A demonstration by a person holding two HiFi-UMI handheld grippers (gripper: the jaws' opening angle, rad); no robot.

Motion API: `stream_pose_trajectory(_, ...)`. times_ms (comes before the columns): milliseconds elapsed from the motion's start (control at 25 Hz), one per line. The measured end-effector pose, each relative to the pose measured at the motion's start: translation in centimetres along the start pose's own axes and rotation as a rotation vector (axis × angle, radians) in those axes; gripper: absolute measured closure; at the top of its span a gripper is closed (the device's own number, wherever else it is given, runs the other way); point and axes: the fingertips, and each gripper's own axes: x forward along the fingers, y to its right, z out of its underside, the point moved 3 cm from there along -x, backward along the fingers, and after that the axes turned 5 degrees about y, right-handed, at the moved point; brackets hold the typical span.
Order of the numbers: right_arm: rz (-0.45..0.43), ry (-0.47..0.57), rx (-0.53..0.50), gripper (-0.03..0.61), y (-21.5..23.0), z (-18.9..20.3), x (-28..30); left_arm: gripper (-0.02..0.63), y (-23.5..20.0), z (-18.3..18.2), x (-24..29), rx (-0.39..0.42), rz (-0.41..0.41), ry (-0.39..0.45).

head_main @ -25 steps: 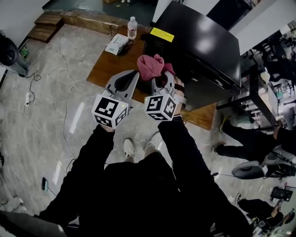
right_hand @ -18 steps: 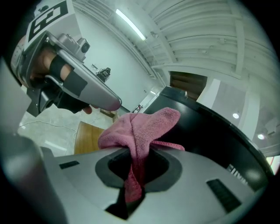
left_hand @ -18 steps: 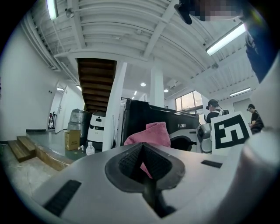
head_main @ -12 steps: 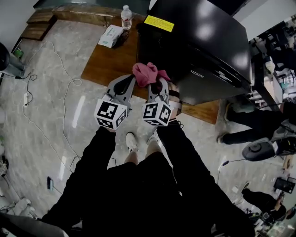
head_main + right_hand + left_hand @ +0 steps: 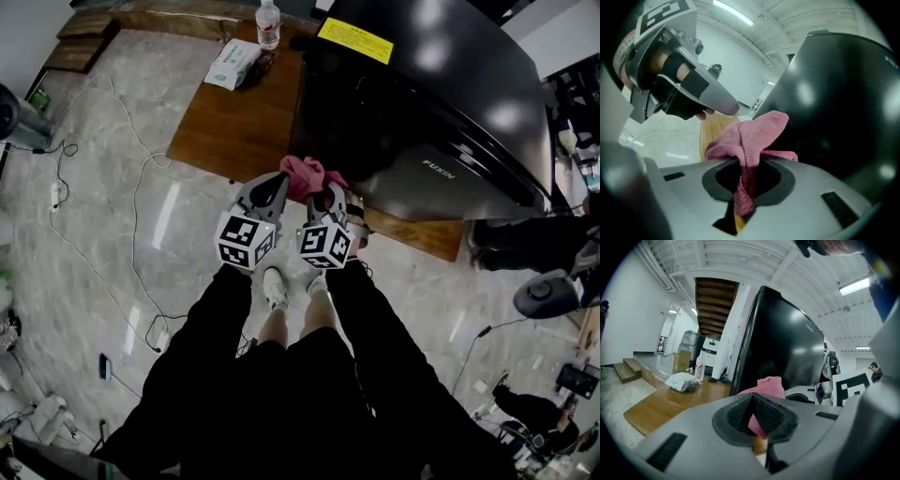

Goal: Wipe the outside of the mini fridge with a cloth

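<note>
The black mini fridge point(image 5: 422, 103) stands on a wooden platform point(image 5: 234, 122). My right gripper point(image 5: 324, 197) is shut on a pink cloth point(image 5: 309, 175), which bunches out past the jaws close to the fridge's front lower edge. In the right gripper view the pink cloth point(image 5: 750, 140) is pinched between the jaws, with the fridge point(image 5: 834, 103) just right of it. My left gripper point(image 5: 272, 189) is shut with nothing in it, just left of the cloth. In the left gripper view the cloth point(image 5: 766, 387) shows beyond the closed jaws, in front of the fridge point(image 5: 783, 343).
A water bottle point(image 5: 268, 21) and a white packet point(image 5: 232, 62) lie on the platform's far left corner. Cables point(image 5: 94, 216) trail over the marble floor at the left. Seated people's legs and chair bases point(image 5: 548, 281) crowd the right side. My own feet point(image 5: 277, 286) stand below the grippers.
Both grippers have come lower and nearer the fridge's front lower edge with the cloth still held. The view has shifted so that the fridge fills more of the upper right.
</note>
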Motion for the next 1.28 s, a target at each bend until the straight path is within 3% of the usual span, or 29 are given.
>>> stream_pose_trajectory(280, -0.099, -0.117, -0.017, 0.518, -4.7, 5.7, 4.4, 0.607, -1.8, 7.0, 1.1, -0.020, 0.008, -0.109)
stream_pose_trajectory(560, -0.162, -0.199, 0.001, 0.517, -6.3, 7.2, 5.0, 0.607, -1.5, 7.8, 0.2, -0.023, 0.012, -0.130)
stream_pose_trajectory(720, -0.151, -0.130, -0.022, 0.517, -5.2, 3.9, 2.5, 0.607, -1.2, 5.8, -1.0, -0.013, 0.011, -0.120)
stream_pose_trajectory(1000, 0.029, -0.019, -0.029, 0.517, 1.9, -3.2, -9.3, 0.607, 4.0, -2.8, -5.1, 0.043, 0.047, -0.050)
stream_pose_trajectory(1280, 0.248, -0.017, -0.089, 0.514, 10.5, -5.5, -20.7, 0.607, 14.8, -10.6, -3.6, 0.072, 0.246, 0.041)
